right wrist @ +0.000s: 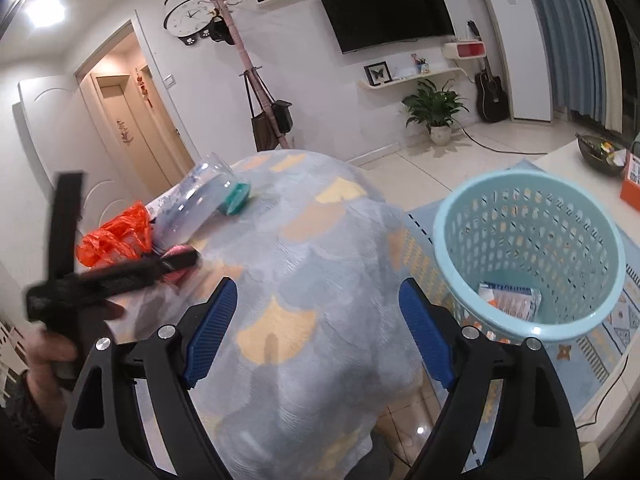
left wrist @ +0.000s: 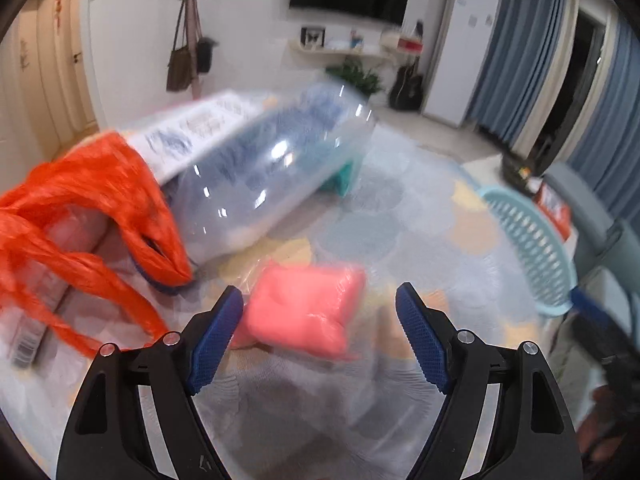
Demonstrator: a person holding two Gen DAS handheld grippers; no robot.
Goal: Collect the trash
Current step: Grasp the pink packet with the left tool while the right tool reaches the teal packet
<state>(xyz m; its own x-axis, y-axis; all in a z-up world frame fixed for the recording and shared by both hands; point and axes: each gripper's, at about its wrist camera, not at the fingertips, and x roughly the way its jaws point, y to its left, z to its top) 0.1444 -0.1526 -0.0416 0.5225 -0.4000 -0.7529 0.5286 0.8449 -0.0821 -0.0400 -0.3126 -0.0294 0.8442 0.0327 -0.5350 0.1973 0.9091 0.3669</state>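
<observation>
On a blanket-covered surface (right wrist: pixel 320 248) lie a pink packet (left wrist: pixel 306 312), a crumpled orange plastic bag (left wrist: pixel 92 208) and a clear plastic bottle with a teal cap (left wrist: pixel 272 168). My left gripper (left wrist: pixel 320 336) is open, just short of the pink packet, jaws either side of it. In the right wrist view the left gripper (right wrist: pixel 176 262) reaches over the bag (right wrist: pixel 116 240) and bottle (right wrist: pixel 200 200). My right gripper (right wrist: pixel 316 332) is open and empty above the blanket. A light blue trash basket (right wrist: pixel 528 256) at the right holds a white packet (right wrist: pixel 508 300).
The basket (left wrist: pixel 532 240) stands on a patterned rug beside the blanket edge. A white table (right wrist: pixel 576 168) with a bowl and orange box is at the far right. A coat stand (right wrist: pixel 256 80), plant (right wrist: pixel 436 108) and guitar stand by the back wall.
</observation>
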